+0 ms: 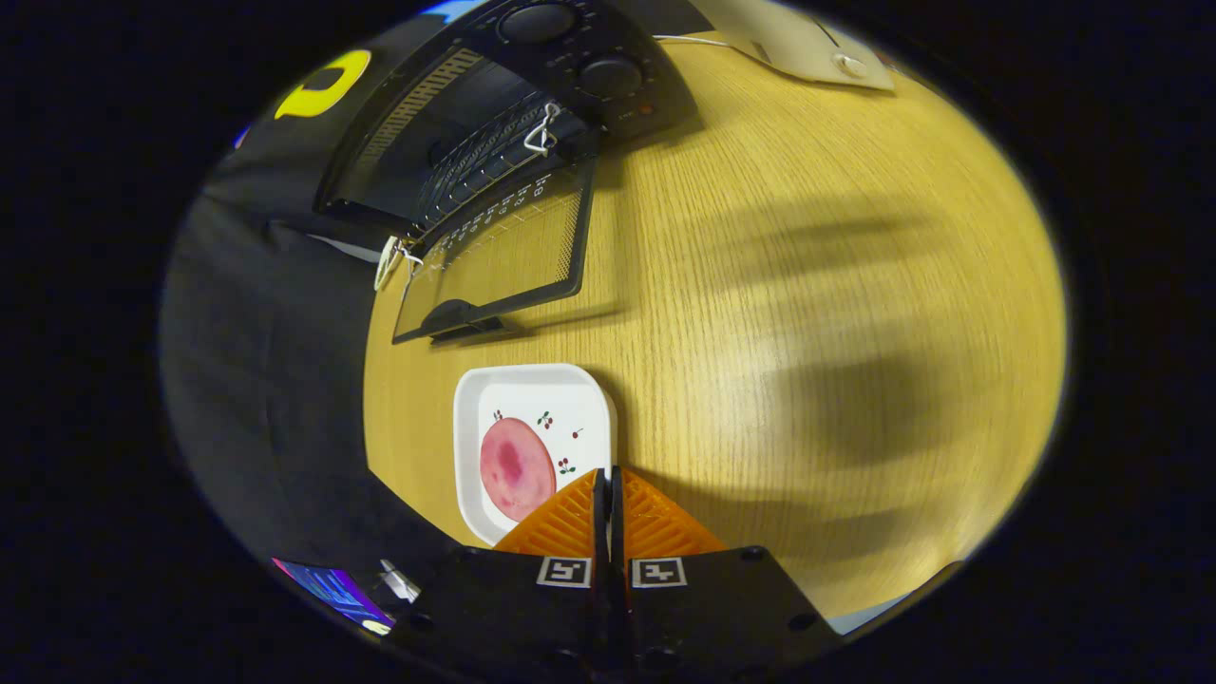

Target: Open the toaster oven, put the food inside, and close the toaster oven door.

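Oven [494, 123]: one, door [499, 252] dropped open onto the table [807, 332]. I count one plate [532, 408] just ahead of my fingers, bearing one pink slice [516, 467]. Bare wood lies wide to the plate's right; the table edge runs close along its left. My gripper [608, 484] is closed, fingers together, holding nothing, tips above the plate's near corner.

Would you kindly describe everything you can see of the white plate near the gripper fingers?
The white plate is square with rounded corners and a raised rim, glossy like plastic or ceramic, printed with small cherry motifs. It lies flat on the wooden table, just in front of the toaster oven's lowered door. A round pink slice of food rests on it. The gripper, fingers closed together, overlaps its near corner in view; contact is unclear.
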`<state>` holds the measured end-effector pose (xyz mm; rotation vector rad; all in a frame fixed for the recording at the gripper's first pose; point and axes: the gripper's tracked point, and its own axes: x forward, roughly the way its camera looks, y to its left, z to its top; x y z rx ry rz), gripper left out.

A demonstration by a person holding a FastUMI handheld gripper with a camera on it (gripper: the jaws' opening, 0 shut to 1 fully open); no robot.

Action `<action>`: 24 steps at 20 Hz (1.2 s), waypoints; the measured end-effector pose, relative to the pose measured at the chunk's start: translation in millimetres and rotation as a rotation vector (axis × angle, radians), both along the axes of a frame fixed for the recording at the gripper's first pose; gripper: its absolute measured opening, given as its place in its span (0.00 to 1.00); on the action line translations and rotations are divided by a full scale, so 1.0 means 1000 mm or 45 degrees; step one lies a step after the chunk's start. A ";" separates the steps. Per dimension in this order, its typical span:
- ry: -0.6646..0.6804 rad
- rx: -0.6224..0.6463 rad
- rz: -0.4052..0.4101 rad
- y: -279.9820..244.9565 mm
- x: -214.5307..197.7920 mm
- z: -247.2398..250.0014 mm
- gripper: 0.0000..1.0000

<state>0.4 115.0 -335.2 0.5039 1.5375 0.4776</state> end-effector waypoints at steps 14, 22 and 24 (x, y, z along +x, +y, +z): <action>-0.062 0.224 -0.391 0.039 0.027 0.048 0.02; -0.083 0.227 -0.597 0.078 0.055 0.053 0.02; -0.081 0.221 -0.643 0.085 0.064 0.052 0.02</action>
